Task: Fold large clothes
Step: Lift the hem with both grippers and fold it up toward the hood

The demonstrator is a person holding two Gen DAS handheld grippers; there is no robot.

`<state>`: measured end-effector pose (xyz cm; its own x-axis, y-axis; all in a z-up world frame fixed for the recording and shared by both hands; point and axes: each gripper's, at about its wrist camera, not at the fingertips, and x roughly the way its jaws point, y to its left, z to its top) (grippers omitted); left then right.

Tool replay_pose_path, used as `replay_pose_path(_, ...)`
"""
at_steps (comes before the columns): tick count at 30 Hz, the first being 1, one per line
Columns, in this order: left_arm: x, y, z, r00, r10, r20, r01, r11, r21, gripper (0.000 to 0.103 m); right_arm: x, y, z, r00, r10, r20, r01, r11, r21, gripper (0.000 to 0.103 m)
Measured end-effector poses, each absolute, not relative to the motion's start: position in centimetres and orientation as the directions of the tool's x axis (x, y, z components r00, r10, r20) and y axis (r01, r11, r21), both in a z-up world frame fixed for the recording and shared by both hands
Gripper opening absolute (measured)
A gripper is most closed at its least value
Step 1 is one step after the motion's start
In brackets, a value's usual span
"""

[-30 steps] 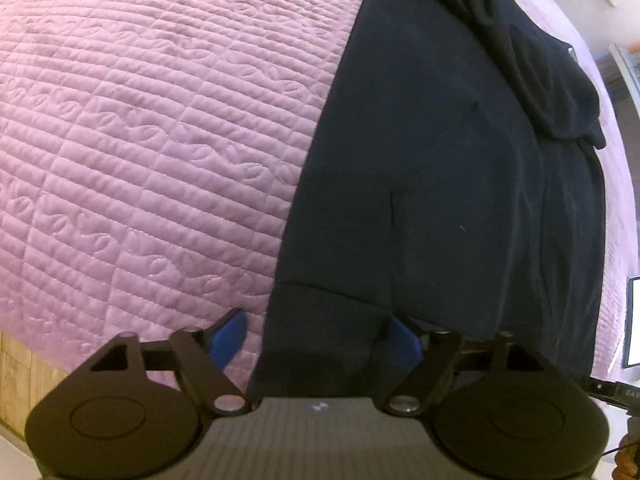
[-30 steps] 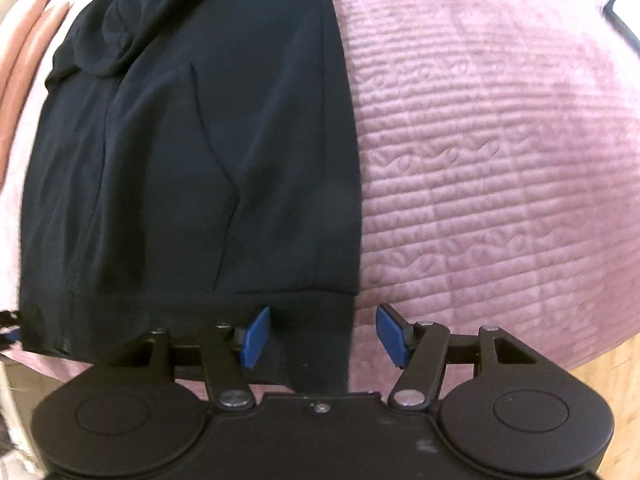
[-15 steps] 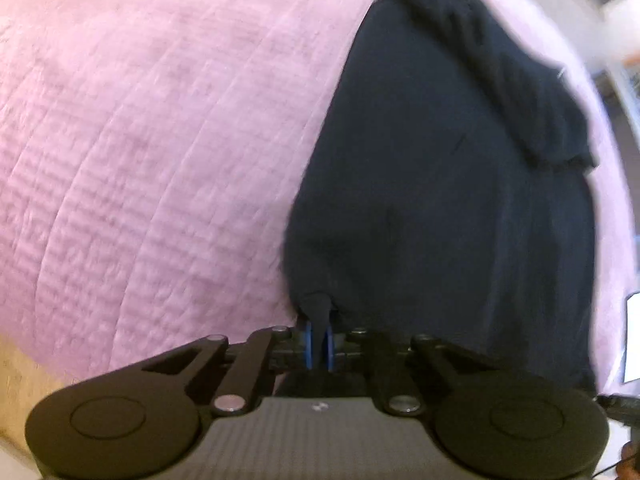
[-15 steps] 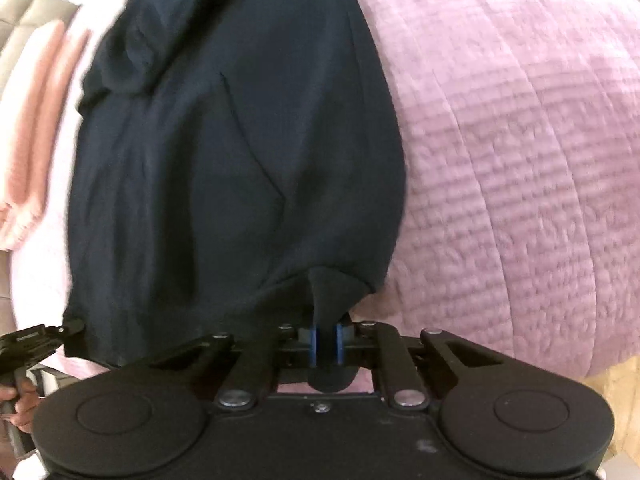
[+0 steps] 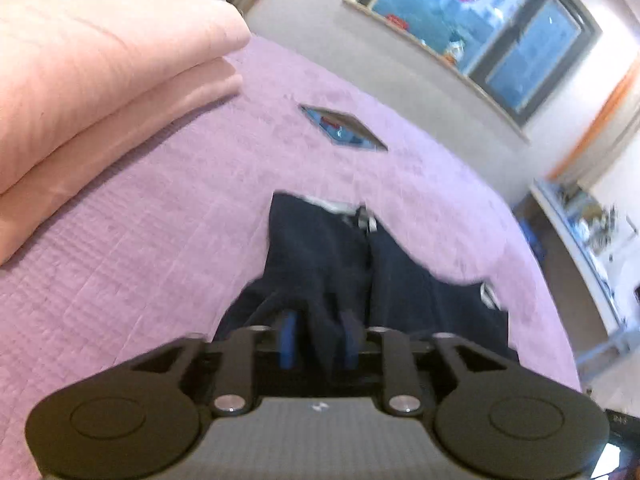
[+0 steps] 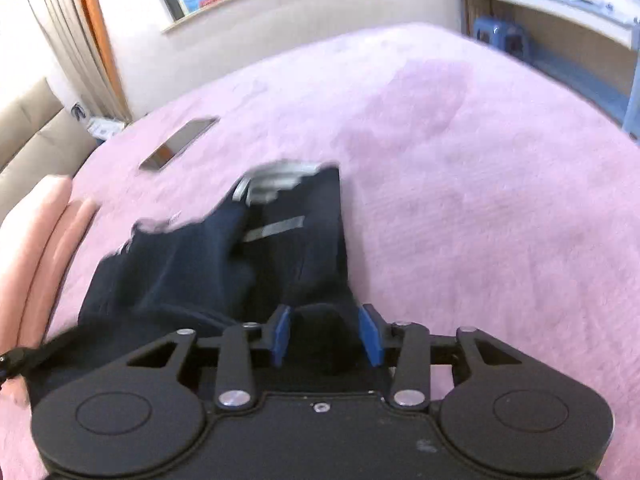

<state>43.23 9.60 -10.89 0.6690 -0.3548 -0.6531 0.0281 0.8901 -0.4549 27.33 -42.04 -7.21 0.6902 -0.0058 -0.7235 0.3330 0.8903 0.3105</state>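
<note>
A bed (image 5: 168, 216) with a quilted lilac cover fills the room's middle. Beyond its far edge a pale wall holds a dark-framed window (image 5: 492, 28) over a cluttered sill. Beside the window hang orange-edged curtains (image 6: 86, 44); shelving (image 6: 560, 20) lines the bed's right side.

Daylight is coming in softly from the window (image 5: 476, 28) far beyond the jaws, washing the wall pale. Fisheye bending is curving the edges, corners are going black. Motion blur is smearing the garment (image 6: 224, 264) ahead, perhaps hiding its folds.
</note>
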Motion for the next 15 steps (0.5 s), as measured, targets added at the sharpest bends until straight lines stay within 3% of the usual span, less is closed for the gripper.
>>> replay_pose_path(1,43.0,9.8,-10.9,0.684,-0.328,-0.652,0.015,0.900,-0.436,0.047,27.0,-42.0,-7.0,0.696,-0.014,-0.717,0.324,0.898,0.297,0.064)
replay_pose_path(2,43.1,9.5,-11.0,0.686,-0.310,-0.658,0.012,0.909,-0.416,0.048,26.8,-41.9,-7.0,0.696,-0.027,-0.717,0.317,0.908,0.274,0.068)
replay_pose_path(8,43.2,7.4,-13.2,0.622,-0.286,-0.729,0.096,0.952,-0.291,0.049,28.1,-38.9,-10.1,0.618,-0.029,-0.786,0.210,0.969,0.130,0.068)
replay_pose_path(15,47.2,7.6,-14.9,0.576,-0.265,-0.774,0.177,0.964,-0.199,0.049,32.0,-38.2,-12.9,0.577,-0.024,-0.816,0.207,0.971,0.118,0.068)
